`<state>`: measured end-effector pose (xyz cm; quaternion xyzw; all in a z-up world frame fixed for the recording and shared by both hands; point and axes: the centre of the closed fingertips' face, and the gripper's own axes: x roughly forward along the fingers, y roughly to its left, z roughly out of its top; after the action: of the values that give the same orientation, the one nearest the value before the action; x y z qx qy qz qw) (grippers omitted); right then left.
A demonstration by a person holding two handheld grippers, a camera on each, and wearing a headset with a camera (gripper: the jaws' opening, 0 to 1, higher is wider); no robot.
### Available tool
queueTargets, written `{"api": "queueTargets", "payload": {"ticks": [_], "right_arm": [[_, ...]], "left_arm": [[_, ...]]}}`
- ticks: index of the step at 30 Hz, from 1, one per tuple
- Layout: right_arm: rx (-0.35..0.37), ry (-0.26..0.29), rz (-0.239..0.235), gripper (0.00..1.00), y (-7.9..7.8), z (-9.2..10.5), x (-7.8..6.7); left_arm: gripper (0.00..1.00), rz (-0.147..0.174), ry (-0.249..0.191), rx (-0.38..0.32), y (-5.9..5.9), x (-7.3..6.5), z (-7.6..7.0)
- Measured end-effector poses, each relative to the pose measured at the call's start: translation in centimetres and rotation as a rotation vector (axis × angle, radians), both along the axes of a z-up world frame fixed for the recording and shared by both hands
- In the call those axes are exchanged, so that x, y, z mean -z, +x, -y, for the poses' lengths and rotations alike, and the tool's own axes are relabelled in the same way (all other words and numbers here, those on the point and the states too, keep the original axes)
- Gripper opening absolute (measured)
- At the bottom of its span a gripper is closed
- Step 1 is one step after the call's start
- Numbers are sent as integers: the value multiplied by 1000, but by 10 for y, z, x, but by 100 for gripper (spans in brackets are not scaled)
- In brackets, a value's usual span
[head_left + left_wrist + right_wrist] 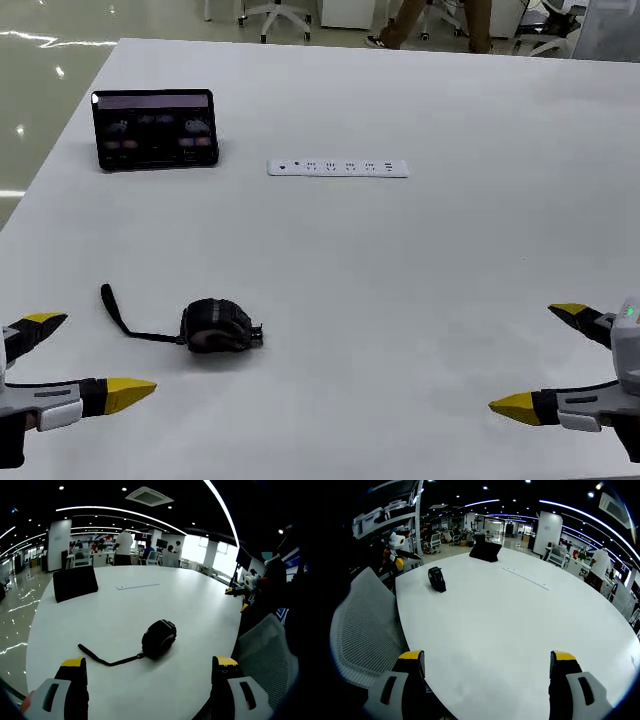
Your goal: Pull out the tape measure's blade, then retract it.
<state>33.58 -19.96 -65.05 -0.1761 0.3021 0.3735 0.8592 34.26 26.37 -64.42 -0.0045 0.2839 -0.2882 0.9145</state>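
Note:
A black tape measure (220, 326) lies on the white table (400, 260) with its wrist strap (120, 315) trailing to the left; its blade is fully inside. My left gripper (95, 358) hovers at the near left edge, open, a short way left of the tape measure (159, 638), which lies ahead between its yellow-tipped fingers (75, 663). My right gripper (545, 360) is at the near right edge, open and holding nothing, far from the tape measure (436, 578). The left gripper view catches the right gripper (245, 587) far to the right.
A black tablet (154, 129) stands at the back left of the table and a white power strip (338, 168) lies near the middle back. A mesh office chair (365, 625) sits at the near edge. People and desks fill the room behind.

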Motion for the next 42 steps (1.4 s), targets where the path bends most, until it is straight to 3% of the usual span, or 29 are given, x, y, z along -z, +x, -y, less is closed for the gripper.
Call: {"api": "queueTargets", "payload": {"ticks": [6,14,26,42], "right_arm": [[7,-1,-2,100,-4,6,-3],[-20,12,-2,100,-2,-6,-2],[-59,14,-16,100,4,-17,0],[-76,1,-24,100,8,-20,0]], "left_arm": [[100,9,6,-18,1,-4,-4],[100,15,11,-22,-2,-6,-7],[100,31,4,-52,-3,-11,-25],[100,3,-1,-48,-9,-5,-24]]}}
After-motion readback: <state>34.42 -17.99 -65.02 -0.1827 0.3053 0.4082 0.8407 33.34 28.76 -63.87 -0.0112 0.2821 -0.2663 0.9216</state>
